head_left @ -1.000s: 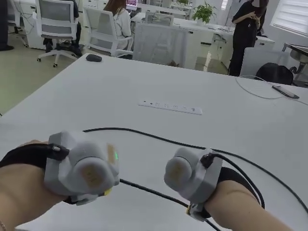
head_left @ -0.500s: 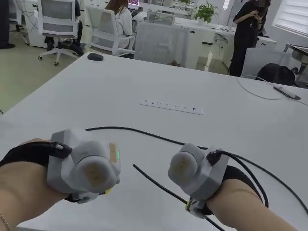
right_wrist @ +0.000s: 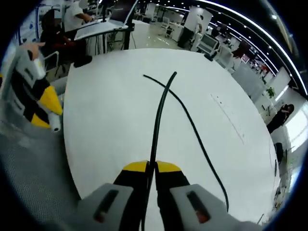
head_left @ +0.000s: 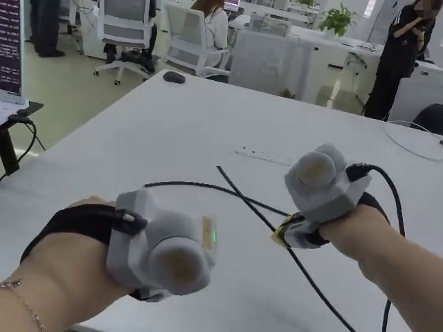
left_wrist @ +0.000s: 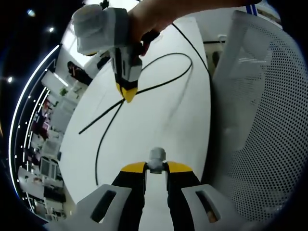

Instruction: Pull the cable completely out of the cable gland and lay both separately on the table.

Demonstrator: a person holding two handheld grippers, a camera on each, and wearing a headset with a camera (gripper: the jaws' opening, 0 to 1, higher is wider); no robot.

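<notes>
Left gripper (left_wrist: 155, 168): one gland (left_wrist: 156, 157); right gripper (right_wrist: 148, 168): one cable (right_wrist: 161, 103).

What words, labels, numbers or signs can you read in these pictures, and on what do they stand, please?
No text can be read for certain.
Screen at the left edge of the head view: lines of writing, too blurred to read.
Power strip on the table: small dark marks, too small to read.
</notes>
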